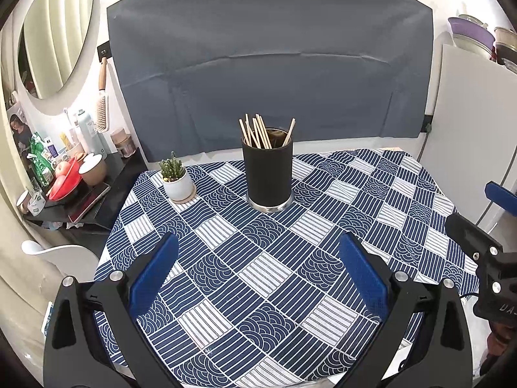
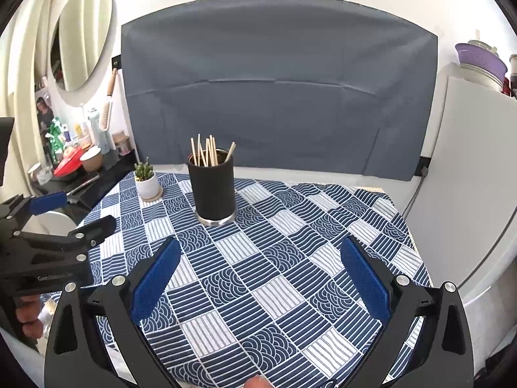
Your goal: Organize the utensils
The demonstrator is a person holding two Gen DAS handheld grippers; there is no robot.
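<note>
A black cylindrical holder (image 1: 269,174) with a metal base stands upright at the far middle of the table and holds several wooden chopsticks (image 1: 258,131). It also shows in the right wrist view (image 2: 213,189) with the chopsticks (image 2: 208,152). My left gripper (image 1: 258,252) is open and empty, hovering over the near half of the table. My right gripper (image 2: 258,255) is open and empty, also over the near half, to the right of the left one. No loose utensils lie on the cloth.
A blue patterned tablecloth (image 1: 290,258) covers the table. A small potted cactus (image 1: 176,177) on a coaster stands left of the holder. A cluttered black side shelf (image 1: 80,194) is at the left. A grey cloth (image 1: 268,64) hangs behind. A white cabinet (image 1: 468,123) stands at right.
</note>
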